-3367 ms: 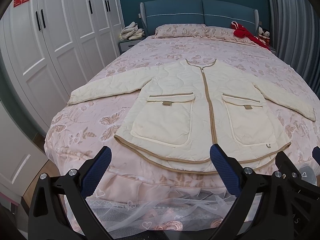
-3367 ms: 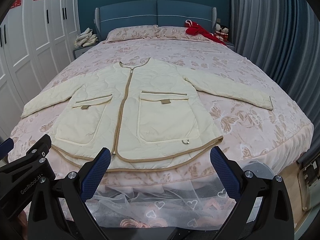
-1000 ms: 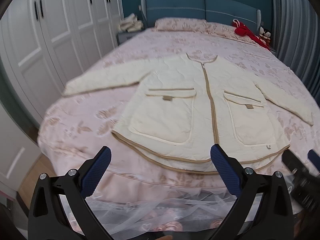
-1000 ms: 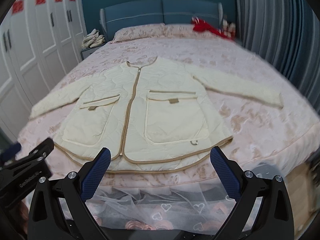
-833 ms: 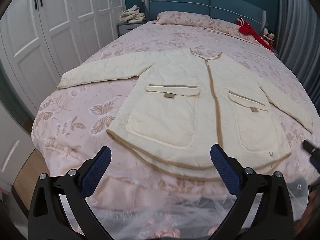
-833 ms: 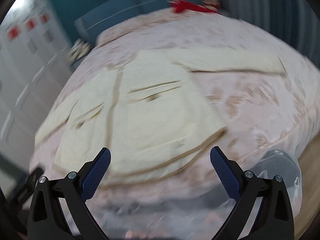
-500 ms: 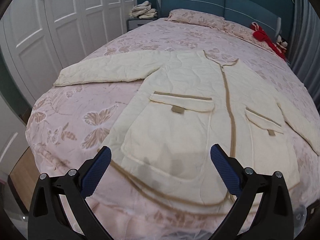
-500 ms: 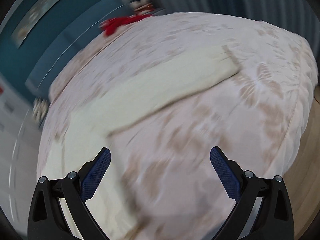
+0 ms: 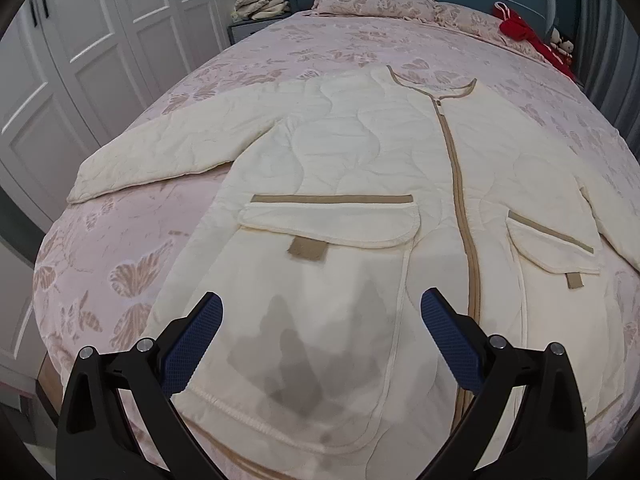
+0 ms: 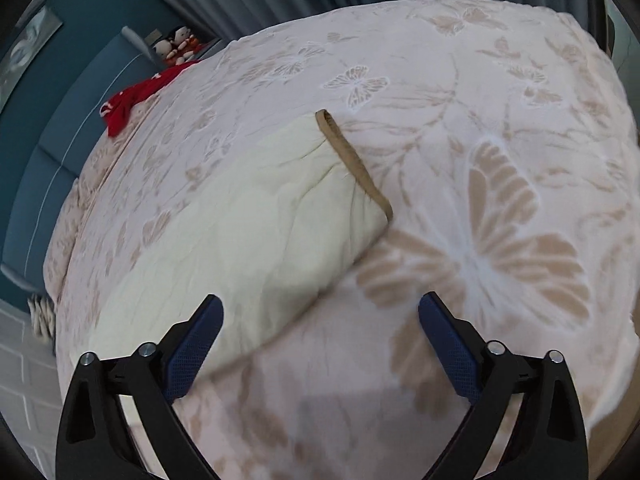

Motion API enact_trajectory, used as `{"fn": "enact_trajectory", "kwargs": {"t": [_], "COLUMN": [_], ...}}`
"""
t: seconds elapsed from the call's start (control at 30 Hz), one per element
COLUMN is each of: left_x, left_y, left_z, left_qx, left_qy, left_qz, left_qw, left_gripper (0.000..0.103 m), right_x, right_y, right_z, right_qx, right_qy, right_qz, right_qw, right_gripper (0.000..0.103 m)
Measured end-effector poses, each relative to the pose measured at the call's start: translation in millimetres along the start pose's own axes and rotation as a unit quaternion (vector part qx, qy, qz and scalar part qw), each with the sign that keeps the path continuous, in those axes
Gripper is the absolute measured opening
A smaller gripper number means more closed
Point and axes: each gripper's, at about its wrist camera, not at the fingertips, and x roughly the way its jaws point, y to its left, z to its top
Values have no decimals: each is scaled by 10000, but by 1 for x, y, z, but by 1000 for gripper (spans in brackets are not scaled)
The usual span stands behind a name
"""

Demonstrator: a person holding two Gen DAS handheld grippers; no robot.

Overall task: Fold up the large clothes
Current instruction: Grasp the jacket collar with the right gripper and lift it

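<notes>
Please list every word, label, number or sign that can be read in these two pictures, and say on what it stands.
None can be read. The tan tabs on the pockets of the cream jacket show no lettering. The picture on the teal wall is too blurred to read.

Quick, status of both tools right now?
Left tool: open, empty, over the jacket pocket.
Right tool: open, empty, near the sleeve cuff.

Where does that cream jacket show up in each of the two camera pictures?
Left wrist view: the cream jacket fills the middle, laid flat, front up, zipped.
Right wrist view: only one sleeve end with its tan cuff shows, left of centre.
Shared landmark: the red garment near the head of the bed.
</notes>
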Motion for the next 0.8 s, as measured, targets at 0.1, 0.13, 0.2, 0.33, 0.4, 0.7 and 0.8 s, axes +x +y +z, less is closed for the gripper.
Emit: {"fn": "enact_trajectory", "kwargs": {"t": [0.1, 0.13, 0.2, 0.33, 0.4, 0.7, 0.8], "left_x": [7, 9, 13, 20, 21, 15, 12], "left_y": [-5, -6, -5, 0, 7, 49, 71], "left_z": [5, 6, 10, 17, 20, 23, 23], "left_qx": [58, 67, 58, 4, -92, -487, -608], "left_qy": [-38, -61, -81, -62, -94, -206, -243], "left_qz": [-28, -47, -66, -41, -35, 47, 109], "left_qw": [10000, 9999, 9999, 10000, 9999, 9986, 9978], "left_gripper": [97, 96, 92, 91, 91, 91, 91], "right_x": [7, 10, 12, -18, -45, -147, -154], "right_y": [8, 12, 25, 88, 140, 376, 422], "right_z": [9, 12, 18, 20, 10, -145, -208], "right_qx": [2, -19, -54, -553, -1118, -3670, -4101], "right_qy": [-55, -19, 39, -196, -301, 257, 640], "right_qz": [144, 176, 335, 999, 1406, 3342, 3665], "right_qw": [9999, 9998, 9994, 9933, 9833, 8677, 8327], "right_gripper": [62, 55, 16, 11, 11, 11, 10]}}
